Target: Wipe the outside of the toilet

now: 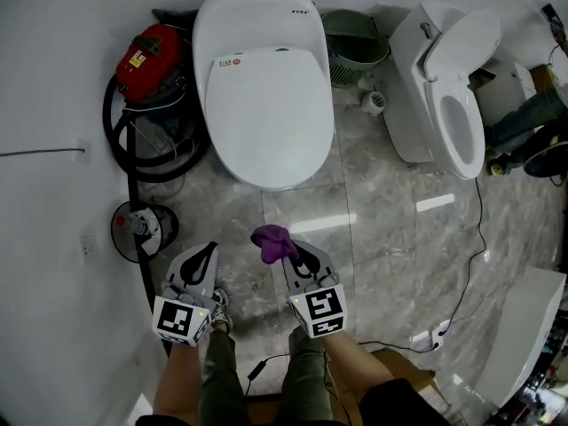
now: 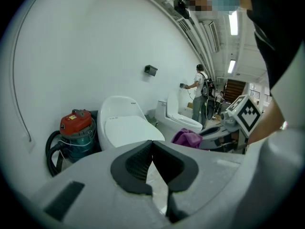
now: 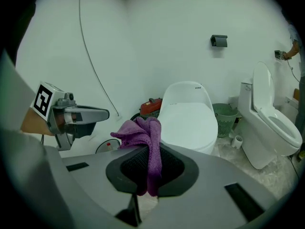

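Now: cloth in the jaws, toilet not yet touched.
The right gripper (image 3: pixel 152 171) is clamped on a crumpled purple microfibre cloth (image 3: pixel 142 131), pinched by its middle so a loose bunch stands above the jaws, probably to leave a soft face free for wiping. The left gripper (image 2: pixel 153 162) has its jaws pressed together on nothing (a spare hand for now, held level beside the other). Both hang over the grey marble-patterned floor (image 1: pixel 390 229), well short of the white oval toilet with its lid down (image 1: pixel 262 87), which stands against the wall between a red canister vacuum (image 1: pixel 146 60) and a green slatted plastic basket (image 1: pixel 353 41). With the lid shut, the outer shell is all within reach.
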